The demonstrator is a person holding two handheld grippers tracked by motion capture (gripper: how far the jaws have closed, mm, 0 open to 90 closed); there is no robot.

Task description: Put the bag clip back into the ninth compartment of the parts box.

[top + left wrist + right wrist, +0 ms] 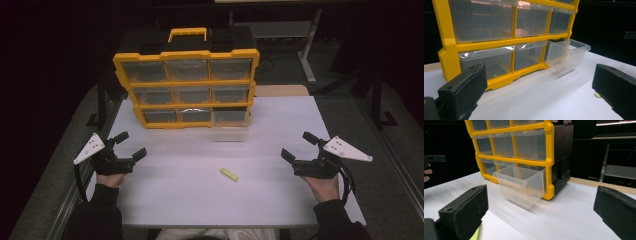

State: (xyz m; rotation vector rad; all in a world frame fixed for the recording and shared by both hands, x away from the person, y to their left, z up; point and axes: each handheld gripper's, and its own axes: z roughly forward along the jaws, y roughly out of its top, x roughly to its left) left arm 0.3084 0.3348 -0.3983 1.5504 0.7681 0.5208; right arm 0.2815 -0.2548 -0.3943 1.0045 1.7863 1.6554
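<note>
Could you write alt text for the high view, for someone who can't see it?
A person's left gripper and right gripper, both open, rest apart on a white table. Between them lies a small yellow piece; behind stands a yellow drawer organizer with one clear drawer pulled out.

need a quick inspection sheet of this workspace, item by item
surface: white table top, bare around the things on it
job's things: yellow organiser upright at the back; its bottom right clear drawer pulled out; small yellow-green piece lying mid table
clutter: nothing seen
grippers: left tool and right tool open, empty, held low at the table's sides
cables: black cable looping from the right tool
surroundings: dark room, grey floor, desk frame behind
</note>
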